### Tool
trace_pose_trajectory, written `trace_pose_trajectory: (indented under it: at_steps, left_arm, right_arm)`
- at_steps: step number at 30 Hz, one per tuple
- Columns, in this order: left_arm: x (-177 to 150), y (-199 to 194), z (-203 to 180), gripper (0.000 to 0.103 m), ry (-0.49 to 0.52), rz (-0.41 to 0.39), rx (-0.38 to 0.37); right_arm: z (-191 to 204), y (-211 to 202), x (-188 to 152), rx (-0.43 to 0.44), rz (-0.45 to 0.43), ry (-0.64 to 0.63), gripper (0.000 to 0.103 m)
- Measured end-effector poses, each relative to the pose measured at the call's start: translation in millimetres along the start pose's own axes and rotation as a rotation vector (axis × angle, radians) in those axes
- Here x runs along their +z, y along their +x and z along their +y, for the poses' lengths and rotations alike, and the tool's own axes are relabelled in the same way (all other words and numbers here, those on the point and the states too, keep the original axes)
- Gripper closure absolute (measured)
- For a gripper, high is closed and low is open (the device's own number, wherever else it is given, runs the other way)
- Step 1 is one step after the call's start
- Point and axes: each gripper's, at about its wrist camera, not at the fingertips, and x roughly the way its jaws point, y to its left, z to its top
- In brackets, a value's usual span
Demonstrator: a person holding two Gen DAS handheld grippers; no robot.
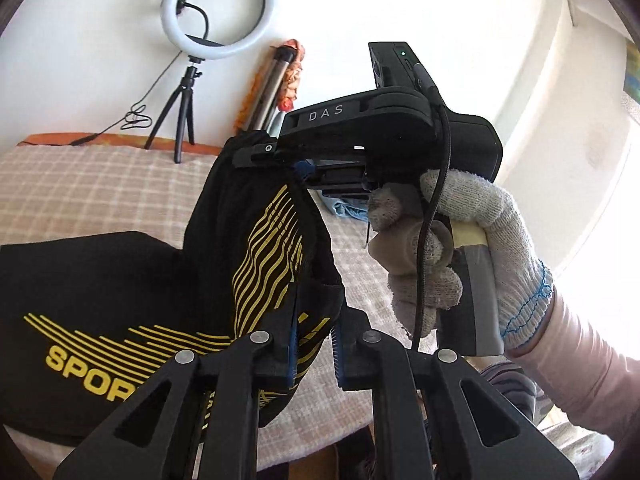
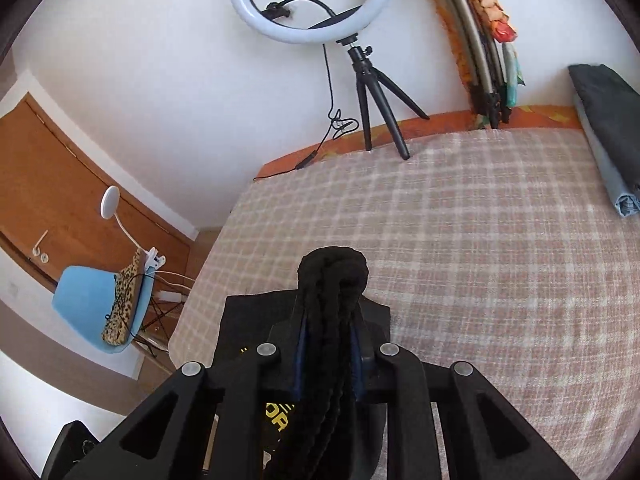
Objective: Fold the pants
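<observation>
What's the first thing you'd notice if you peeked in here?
The black pants with bright yellow stripes, lifted off the checked bed cover by the left gripper and the right gripper. Then the white ring light on its tripod by the wall.

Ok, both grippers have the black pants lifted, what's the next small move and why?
Probably carry the lifted end over the flat part and lower it: the right gripper and left gripper both pinch the pants above the checked bedcover.
</observation>
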Motion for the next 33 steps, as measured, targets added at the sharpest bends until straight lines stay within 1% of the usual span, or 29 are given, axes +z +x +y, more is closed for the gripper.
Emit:
trace_pose_trajectory:
  at_steps: [5, 8, 12, 16, 19, 24, 28, 29, 30, 31, 32, 33]
  left_arm:
    - [-5, -31, 41, 0.091, -0.060, -0.045, 0.075]
    - [-12, -47, 69, 0.091, -0.113, -0.055, 0.119]
    - [-24, -60, 107, 0.091, -0.189, -0.064, 0.182]
    - [-42, -67, 140, 0.091, -0.261, -0.063, 0.224]
    - [-53, -71, 165, 0.091, -0.311, -0.059, 0.250]
    - [-64, -74, 197, 0.091, -0.388, -0.056, 0.279]
    - [-73, -78, 211, 0.091, -0.423, -0.040, 0.310]
    - [-75, -80, 211, 0.091, -0.429, -0.035, 0.308]
    - [-76, -80, 212, 0.089, -0.428, -0.030, 0.313]
    - [-77, -81, 214, 0.087, -0.422, -0.029, 0.332]
    - [-77, -83, 213, 0.083, -0.416, -0.026, 0.354]
    - [-78, -87, 210, 0.072, -0.415, -0.017, 0.377]
  right_arm:
    - [48, 40, -1, 0.009, 0.062, -0.058, 0.087]
    - [74, 69, -5, 0.004, 0.097, -0.094, 0.087]
    - [98, 111, -14, 0.004, 0.148, -0.115, 0.087]
    - [122, 150, -28, -0.009, 0.201, -0.154, 0.087]
    - [137, 177, -39, -0.015, 0.240, -0.173, 0.087]
    - [152, 217, -48, -0.061, 0.282, -0.195, 0.087]
    - [157, 236, -57, -0.096, 0.308, -0.224, 0.087]
    - [159, 240, -58, -0.097, 0.313, -0.229, 0.086]
    - [160, 243, -59, -0.096, 0.317, -0.231, 0.084]
    - [161, 245, -59, -0.091, 0.320, -0.235, 0.080]
    - [163, 246, -59, -0.084, 0.324, -0.241, 0.075]
    - [164, 246, -57, -0.064, 0.326, -0.239, 0.063]
